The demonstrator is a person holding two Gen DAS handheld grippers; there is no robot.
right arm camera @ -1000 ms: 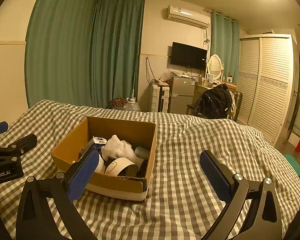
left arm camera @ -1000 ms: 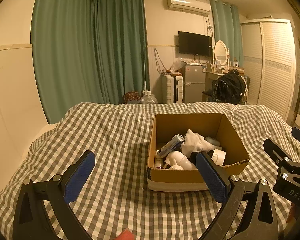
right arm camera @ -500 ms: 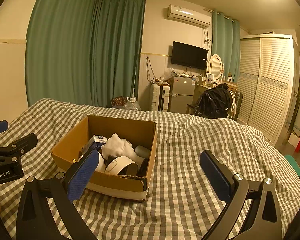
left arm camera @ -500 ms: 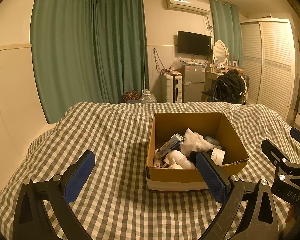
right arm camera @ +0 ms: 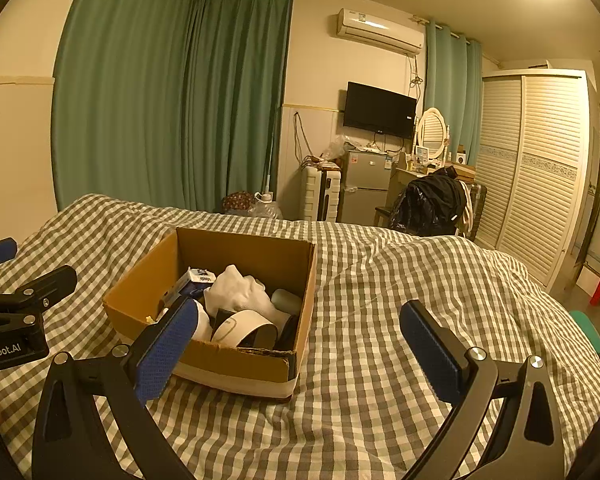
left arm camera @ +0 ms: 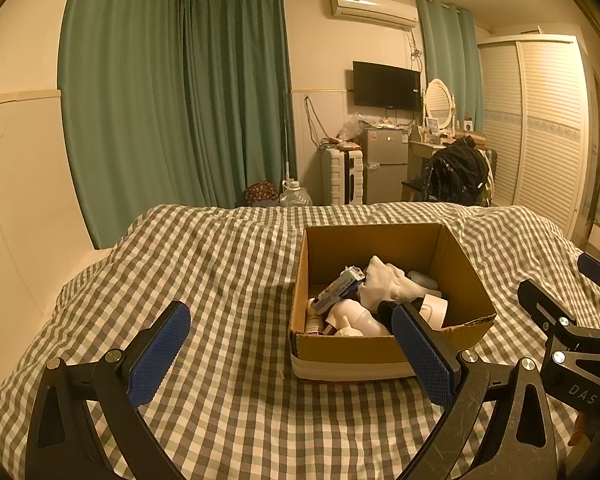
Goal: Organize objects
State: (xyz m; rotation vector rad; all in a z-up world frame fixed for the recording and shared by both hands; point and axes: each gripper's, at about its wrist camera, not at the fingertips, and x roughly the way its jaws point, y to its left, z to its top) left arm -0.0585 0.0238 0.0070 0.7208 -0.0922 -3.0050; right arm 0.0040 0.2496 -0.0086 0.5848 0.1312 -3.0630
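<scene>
on the left wrist view, my left hand-held gripper (left arm camera: 290, 354) hangs over the checked bedspread (left arm camera: 220, 280) with its blue pads (left arm camera: 158, 354) spread wide and nothing between them. the cardboard box (left arm camera: 348, 350) sits on the bed just ahead and to the right, its near wall partly behind my right-side pad. inside it i see a white glove (left arm camera: 388, 284) bunched on top, a blue and white tube (left arm camera: 338, 290) leaning against the left side, a white bottle (left arm camera: 350, 314) near the front wall, and a white roll (left arm camera: 432, 310) at the front right. the other gripper's black frame pokes in at the right edge. beyond the bed stand green curtains (left arm camera: 172, 112), a wall tv (left arm camera: 386, 85) and a small fridge (left arm camera: 384, 170).

from the right wrist view, my right hand-held gripper (right arm camera: 298, 354) is also spread wide and empty above the bedspread (right arm camera: 380, 320). the box (right arm camera: 236, 358) lies ahead and to the left, its front left corner hidden by my left-side pad (right arm camera: 164, 350). the glove (right arm camera: 240, 292) is heaped in the middle, the white roll (right arm camera: 240, 326) lies against the near wall, and the tube (right arm camera: 194, 280) rests at the back left. the left gripper's frame shows at the left edge.
</scene>
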